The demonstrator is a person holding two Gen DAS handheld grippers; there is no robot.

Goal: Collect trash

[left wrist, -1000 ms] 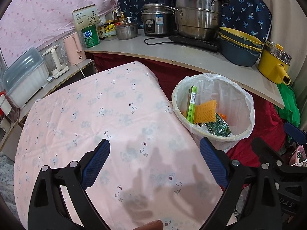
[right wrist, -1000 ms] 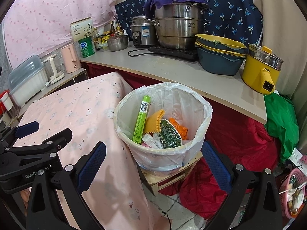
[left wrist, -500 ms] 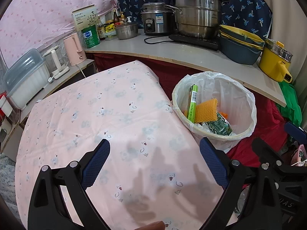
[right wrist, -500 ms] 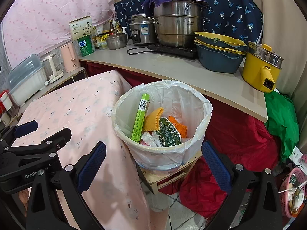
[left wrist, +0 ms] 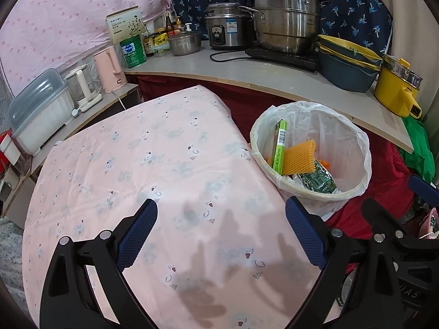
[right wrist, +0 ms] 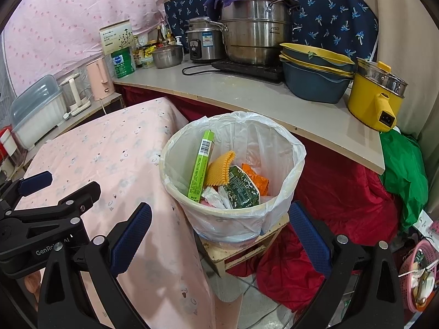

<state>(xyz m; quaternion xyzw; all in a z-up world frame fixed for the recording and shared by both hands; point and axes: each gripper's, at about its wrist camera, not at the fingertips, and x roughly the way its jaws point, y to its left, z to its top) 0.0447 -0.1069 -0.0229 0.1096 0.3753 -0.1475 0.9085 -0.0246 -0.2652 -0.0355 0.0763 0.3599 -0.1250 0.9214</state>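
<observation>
The left gripper (left wrist: 221, 227) is hovering over the pink cloth (left wrist: 142, 164) with its jaws spread wide and nothing between them; its shadow is falling on the cloth below. The right gripper (right wrist: 219, 235) is hanging in front of the bin (right wrist: 285, 148), jaws likewise wide apart and empty. In the left view the right gripper is showing only as a black frame cut off at the right edge.

The bin is standing just beside the cloth's edge, on a small wooden stool (right wrist: 241, 249) that is mostly hidden under it. Its white liner (right wrist: 274, 137) is folding over the rim. Inside, a green box (right wrist: 201, 164) is leaning upright against the wall, with an orange foam net (right wrist: 219, 170), a dark green packet (right wrist: 242, 189), an orange wrapper (right wrist: 256, 179) and white crumpled scraps (right wrist: 212, 196) packed around it; what is lying beneath them is hidden.

A red cloth (right wrist: 343, 192) is draping under the counter (right wrist: 260, 101), covering whatever is behind it.
</observation>
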